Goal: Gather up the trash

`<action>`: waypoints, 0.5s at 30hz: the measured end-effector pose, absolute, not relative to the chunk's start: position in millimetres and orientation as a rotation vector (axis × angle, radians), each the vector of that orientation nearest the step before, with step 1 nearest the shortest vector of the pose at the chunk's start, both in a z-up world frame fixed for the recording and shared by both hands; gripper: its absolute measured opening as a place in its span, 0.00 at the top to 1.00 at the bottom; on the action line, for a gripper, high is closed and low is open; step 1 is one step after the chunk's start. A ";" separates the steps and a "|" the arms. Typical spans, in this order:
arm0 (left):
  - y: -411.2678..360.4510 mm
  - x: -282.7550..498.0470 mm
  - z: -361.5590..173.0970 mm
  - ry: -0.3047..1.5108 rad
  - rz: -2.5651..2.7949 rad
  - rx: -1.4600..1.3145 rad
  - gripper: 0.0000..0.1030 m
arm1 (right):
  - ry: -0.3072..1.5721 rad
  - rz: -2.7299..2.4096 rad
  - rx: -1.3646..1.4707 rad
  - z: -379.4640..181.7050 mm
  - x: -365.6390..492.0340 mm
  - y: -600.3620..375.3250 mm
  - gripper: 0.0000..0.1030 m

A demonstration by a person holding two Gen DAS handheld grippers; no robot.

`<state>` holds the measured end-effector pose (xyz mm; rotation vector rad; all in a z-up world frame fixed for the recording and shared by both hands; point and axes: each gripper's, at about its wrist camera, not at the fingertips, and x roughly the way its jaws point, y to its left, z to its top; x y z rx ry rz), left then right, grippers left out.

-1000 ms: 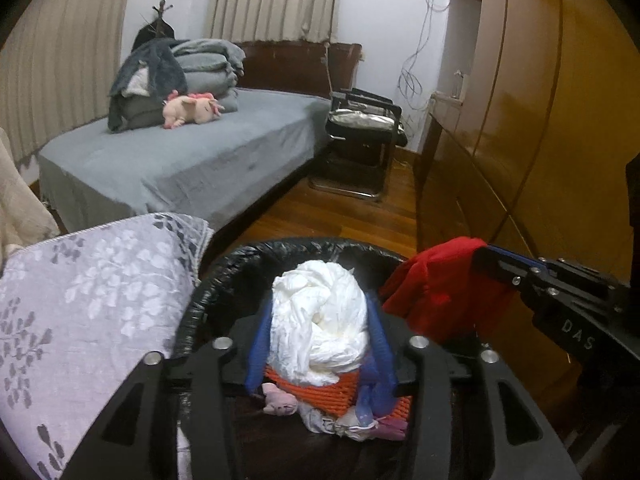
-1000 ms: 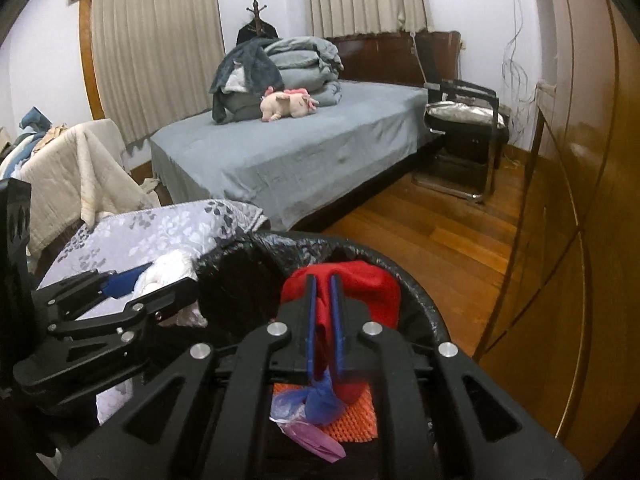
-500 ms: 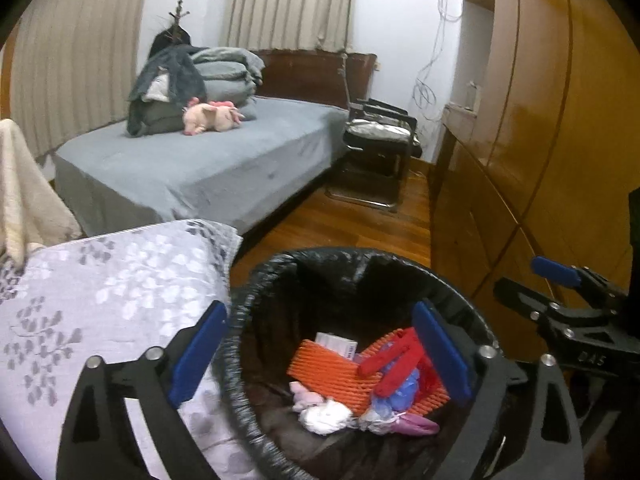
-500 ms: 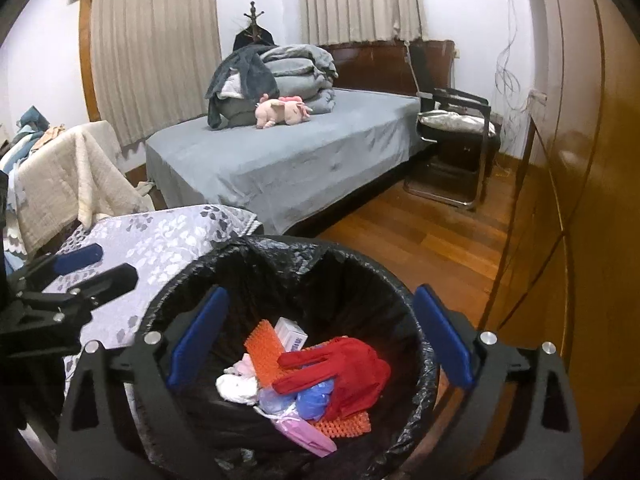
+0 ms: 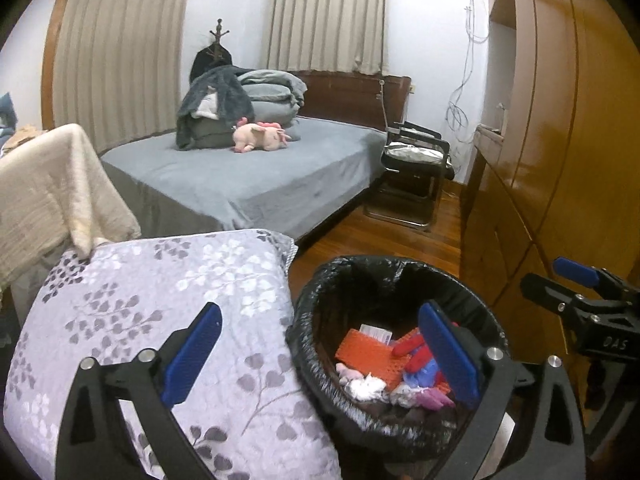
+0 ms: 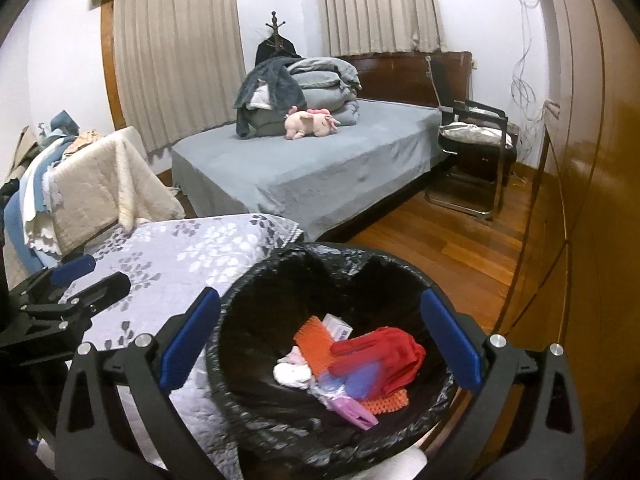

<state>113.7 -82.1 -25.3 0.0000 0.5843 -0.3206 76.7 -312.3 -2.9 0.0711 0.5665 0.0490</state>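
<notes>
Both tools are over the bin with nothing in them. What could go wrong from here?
1. The bin liner's rim looks loose and crumpled; a low finger of the right tool might snag it.
2. The bin stands close against the floral bedspread; the left tool, hanging over both, could bump it.
3. The red glove sits on top of the pile and may shift.

"DAS" on right gripper

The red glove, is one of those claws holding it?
No, the red glove lies loose in the bin among other trash, and both grippers' blue pads stand wide apart with nothing between them.
</notes>
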 end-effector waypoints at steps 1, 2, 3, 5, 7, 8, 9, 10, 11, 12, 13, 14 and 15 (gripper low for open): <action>-79.7 110.5 -23.6 0.583 -0.317 -0.001 0.06 | 0.563 0.052 0.070 -0.1 73.0 -309.3 0.05; -77.6 106.7 -21.6 0.580 -0.310 -0.002 0.06 | 0.561 0.054 0.069 2.1 70.0 -306.7 0.05; -74.6 102.0 -18.8 0.575 -0.304 -0.003 0.06 | 0.558 0.057 0.064 5.4 66.0 -303.3 0.05; -69.0 93.9 -14.4 0.565 -0.296 -0.005 0.06 | 0.552 0.060 0.059 10.3 59.9 -299.6 0.05; -63.1 85.9 -9.8 0.555 -0.284 -0.007 0.06 | 0.550 0.063 0.054 14.4 54.7 -295.4 0.05; -60.6 82.2 -8.3 0.551 -0.278 -0.008 0.06 | 0.548 0.064 0.052 16.5 51.7 -293.1 0.05; -58.3 78.9 -6.6 0.549 -0.272 -0.010 0.06 | 0.545 0.065 0.050 17.7 49.8 -291.3 0.05; -56.1 75.6 -5.2 0.548 -0.267 -0.012 0.06 | 0.542 0.066 0.046 19.7 46.9 -288.8 0.05; -54.7 72.2 -4.3 0.545 -0.265 -0.014 0.06 | 0.540 0.068 0.043 21.2 44.4 -286.6 0.05; -52.8 68.4 -2.7 0.538 -0.262 -0.016 0.06 | 0.538 0.069 0.040 23.0 41.5 -284.3 0.05; -51.7 65.1 -1.4 0.533 -0.259 -0.016 0.06 | 0.535 0.070 0.038 23.7 38.9 -282.6 0.05; -50.4 61.9 -1.2 0.529 -0.256 -0.016 0.06 | 0.531 0.072 0.035 25.4 36.1 -280.5 0.05; -48.8 58.5 -0.1 0.524 -0.255 -0.018 0.06 | 0.528 0.073 0.032 26.7 33.6 -278.2 0.05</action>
